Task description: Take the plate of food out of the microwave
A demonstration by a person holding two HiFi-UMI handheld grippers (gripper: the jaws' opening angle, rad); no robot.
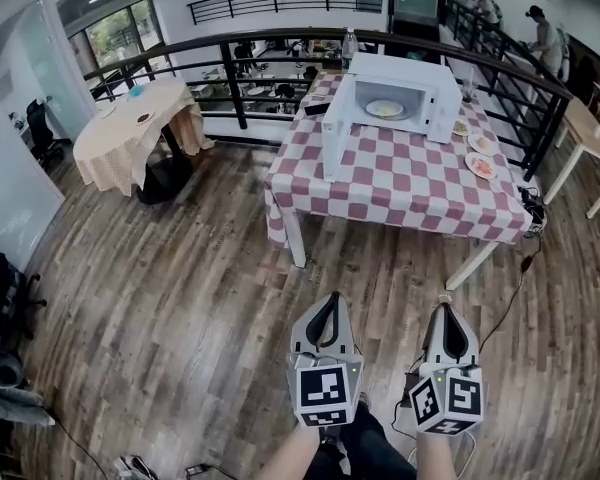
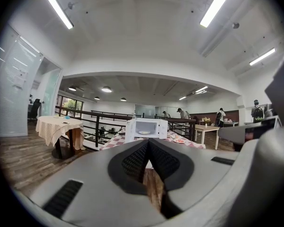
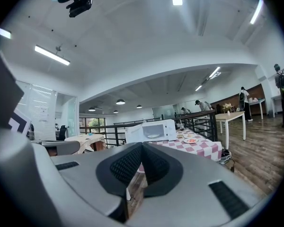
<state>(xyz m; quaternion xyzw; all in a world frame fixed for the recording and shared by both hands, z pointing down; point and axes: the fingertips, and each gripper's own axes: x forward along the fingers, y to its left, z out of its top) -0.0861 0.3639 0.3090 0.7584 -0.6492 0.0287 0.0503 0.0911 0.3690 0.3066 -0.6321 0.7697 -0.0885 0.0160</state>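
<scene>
A white microwave (image 1: 393,106) stands with its door (image 1: 337,126) swung open on a table under a red-and-white checked cloth (image 1: 400,183). Inside it lies a plate of food (image 1: 385,109), also visible in the left gripper view as a plate of food (image 2: 144,132) and in the right gripper view as a plate of food (image 3: 152,136). My left gripper (image 1: 326,301) and right gripper (image 1: 446,308) hang side by side over the wooden floor, well short of the table. Both are shut with nothing between the jaws.
Two more plates of food (image 1: 480,154) sit on the table's right side. A black railing (image 1: 230,78) runs behind the table. A round table with a beige cloth (image 1: 133,128) stands at the left. People stand at the far right by the railing.
</scene>
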